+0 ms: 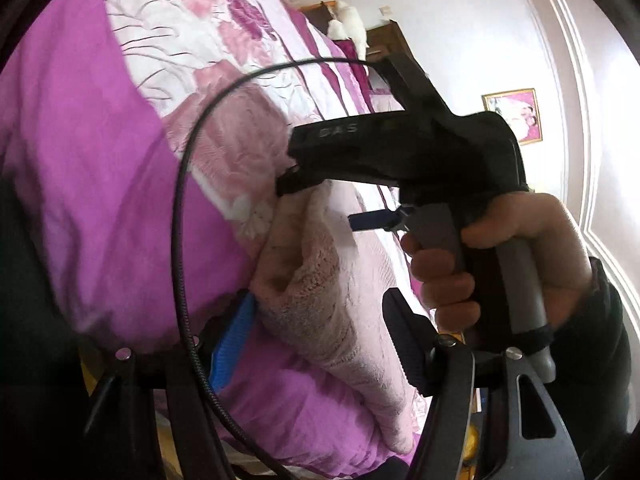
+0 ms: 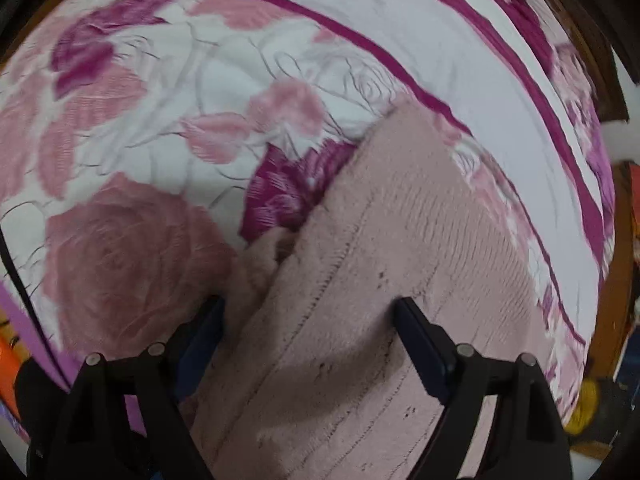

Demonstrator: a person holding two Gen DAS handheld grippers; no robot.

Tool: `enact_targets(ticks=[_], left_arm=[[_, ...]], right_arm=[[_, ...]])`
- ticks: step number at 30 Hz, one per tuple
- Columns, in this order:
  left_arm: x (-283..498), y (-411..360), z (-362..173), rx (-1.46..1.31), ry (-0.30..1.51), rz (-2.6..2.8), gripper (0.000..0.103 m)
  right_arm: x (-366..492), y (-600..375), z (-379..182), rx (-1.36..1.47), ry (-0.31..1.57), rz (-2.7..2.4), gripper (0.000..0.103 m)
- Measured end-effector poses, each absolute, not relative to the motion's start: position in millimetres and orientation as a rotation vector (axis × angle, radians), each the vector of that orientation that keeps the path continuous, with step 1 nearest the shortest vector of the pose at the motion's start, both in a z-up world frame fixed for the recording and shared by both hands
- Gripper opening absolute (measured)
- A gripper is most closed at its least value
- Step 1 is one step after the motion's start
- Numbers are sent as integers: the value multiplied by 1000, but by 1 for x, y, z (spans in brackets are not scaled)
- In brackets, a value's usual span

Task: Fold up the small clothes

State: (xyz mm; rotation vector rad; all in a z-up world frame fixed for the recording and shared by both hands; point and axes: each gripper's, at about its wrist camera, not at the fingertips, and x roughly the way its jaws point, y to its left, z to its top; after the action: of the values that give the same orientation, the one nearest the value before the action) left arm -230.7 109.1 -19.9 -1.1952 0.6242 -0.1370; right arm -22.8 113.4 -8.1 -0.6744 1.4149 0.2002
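Observation:
A pale pink knitted garment [image 1: 316, 300] lies in a folded bundle on the flowered bedspread [image 1: 180, 32]. My left gripper [image 1: 320, 340] sits low over it, and its jaws stand apart with the bundle between them; the blue pad [image 1: 236, 336] rests against the cloth's left edge. A hand [image 1: 520, 248] holds my right gripper [image 1: 320, 204] just above the garment's far end. In the right wrist view the right gripper [image 2: 312, 316] points steeply down, wide open, with its fingers astride the ribbed garment [image 2: 400, 220] and not pressing on it.
The bedspread [image 2: 200, 80] is white with pink and purple roses and has a plain purple border [image 1: 80, 160]. A black cable [image 1: 180, 240] loops across the left wrist view. A framed picture [image 1: 514, 116] hangs on the wall beyond a dark wooden headboard [image 1: 384, 40].

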Motion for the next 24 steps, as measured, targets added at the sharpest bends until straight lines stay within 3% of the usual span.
enact_targets(ticks=[1,2,3,6,9,13,14,15,17,24], left_arm=[[-226,109,-21,-1197,634,-139,42],[-222,111,-24,-1202,641,-137,42],[-218,112,-26,-1208,649,-132,42],[-208,115,-38,-1269,691,-129,42],[-205,113,-39,-1279,704,-127,42],[-190,99,-39,-1185,775,-131,42],[-185,98,-37,-1168,788,-140,33],[-179,96,-36,-1149,810,-155,7],[-174,95,-38,-1159,822,-198,0],[-171,75,-8,-911,823,-127,0]], right_arm=[[-24,114,-8,-681,1407,210,85],[-24,114,-7,-674,1400,222,76],[-23,112,-6,-660,1395,225,60],[-20,106,-2,-631,1400,231,35],[-14,94,3,-589,1407,264,29],[-9,83,8,-526,1418,283,29],[-8,81,6,-527,1420,282,29],[-7,79,8,-530,1420,281,30],[-7,80,9,-530,1418,276,30],[-4,73,19,-502,1383,332,28]])
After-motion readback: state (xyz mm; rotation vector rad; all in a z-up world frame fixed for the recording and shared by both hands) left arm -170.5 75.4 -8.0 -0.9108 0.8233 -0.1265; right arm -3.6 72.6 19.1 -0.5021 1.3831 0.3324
